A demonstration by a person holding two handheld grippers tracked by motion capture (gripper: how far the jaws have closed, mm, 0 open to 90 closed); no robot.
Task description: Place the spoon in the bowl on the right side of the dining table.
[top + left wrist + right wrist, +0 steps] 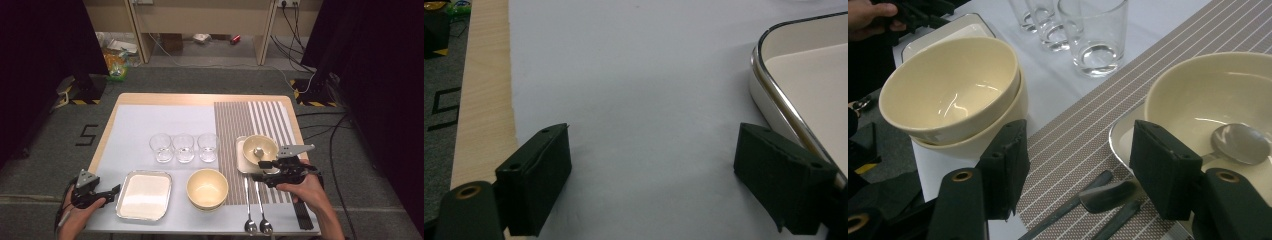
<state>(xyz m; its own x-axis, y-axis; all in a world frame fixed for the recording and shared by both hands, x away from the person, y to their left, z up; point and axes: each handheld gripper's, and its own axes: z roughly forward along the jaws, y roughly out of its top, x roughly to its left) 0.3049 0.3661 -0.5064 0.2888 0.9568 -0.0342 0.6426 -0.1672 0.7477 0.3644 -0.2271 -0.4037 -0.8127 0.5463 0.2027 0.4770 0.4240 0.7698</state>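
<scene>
My right gripper (pixel 261 170) (pixel 1078 165) is open at the near edge of a small plate (pixel 241 161) on the striped placemat (pixel 250 120). A cream bowl (pixel 260 146) (pixel 1198 90) stands on that plate with a metal spoon (pixel 258 151) (pixel 1240 144) in it. The spoon's handle end pokes out between the open jaws, untouched. My left gripper (pixel 116 190) (pixel 651 175) is open low over the white mat, just left of a white rectangular tray (pixel 144 195) (pixel 804 75), with nothing between its jaws.
Two stacked cream bowls (pixel 207 187) (pixel 948 85) sit at centre front. Three clear glasses (pixel 183 147) (pixel 1095 30) stand in a row behind them. Two spoons (pixel 255 210) lie on the placemat near the front edge. The wooden table edge (pixel 484 100) runs left of the mat.
</scene>
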